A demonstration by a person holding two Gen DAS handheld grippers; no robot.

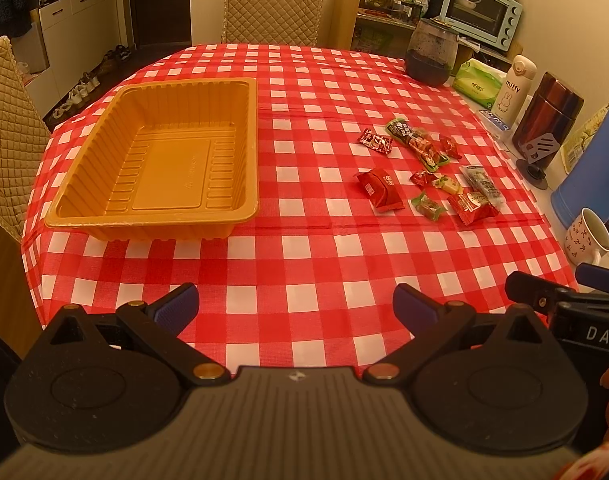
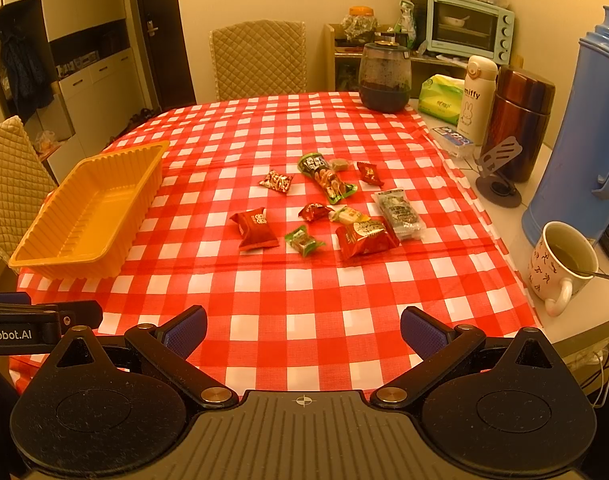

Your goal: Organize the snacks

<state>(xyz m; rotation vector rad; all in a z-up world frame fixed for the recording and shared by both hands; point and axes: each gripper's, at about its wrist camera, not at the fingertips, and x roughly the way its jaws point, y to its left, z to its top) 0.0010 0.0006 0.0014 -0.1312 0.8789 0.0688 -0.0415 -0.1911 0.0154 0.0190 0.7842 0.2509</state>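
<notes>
Left hand-held gripper (image 1: 296,308) and right hand-held gripper (image 2: 303,330), both spread wide and holding nothing. Wrapped snacks (image 2: 328,208) lie scattered on the checked tabletop (image 2: 288,300), right of the orange tray (image 1: 156,160). White bottle (image 2: 475,100) reads "miffy".

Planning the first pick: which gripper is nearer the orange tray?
Left. The left gripper sits just right of the orange tray; the right gripper is farther right.
</notes>
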